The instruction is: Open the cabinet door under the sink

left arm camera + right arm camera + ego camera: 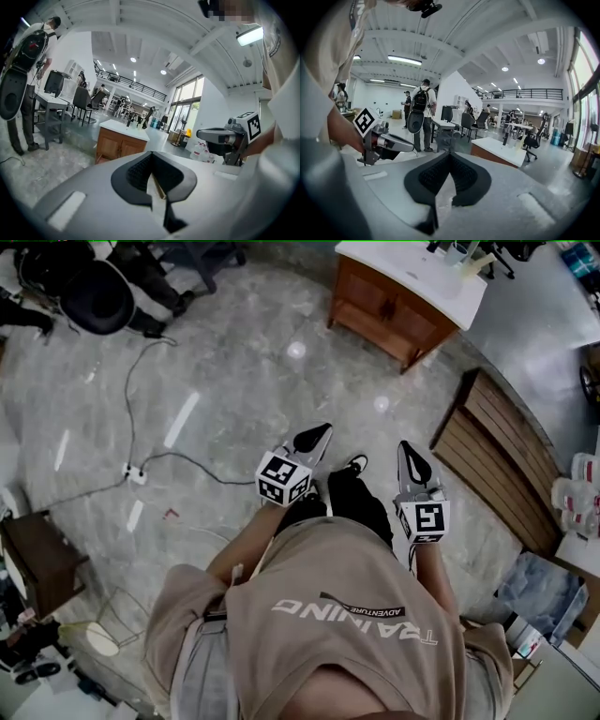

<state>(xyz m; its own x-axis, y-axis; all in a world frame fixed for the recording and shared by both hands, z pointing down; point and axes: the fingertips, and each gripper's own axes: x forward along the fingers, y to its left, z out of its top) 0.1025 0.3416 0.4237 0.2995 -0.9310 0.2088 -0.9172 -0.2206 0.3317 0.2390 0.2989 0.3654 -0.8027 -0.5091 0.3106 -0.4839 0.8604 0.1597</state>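
Clearly the wooden cabinet [389,310] under the white sink top [422,268] stands well apart from both tools, ahead of them and slightly to the right, across bare grey floor [234,381]. The left tool [319,432] and the right tool [410,451] are held side by side at the person's waist and point forward. Both are clenched with nothing between the jaws.

The left tool's own view [151,155] shows the cabinet [119,143] front-on above the closed tips, its two doors [123,147] looking flush. The right tool's view [450,154] catches only the cabinet's [494,152] corner and top. It also shows a person with a backpack [423,112] by a desk farther back.

Open floor lies between the tools and the cabinet. A cable [131,381] trails off to the left and a slatted wooden panel [497,465] lies to the right.
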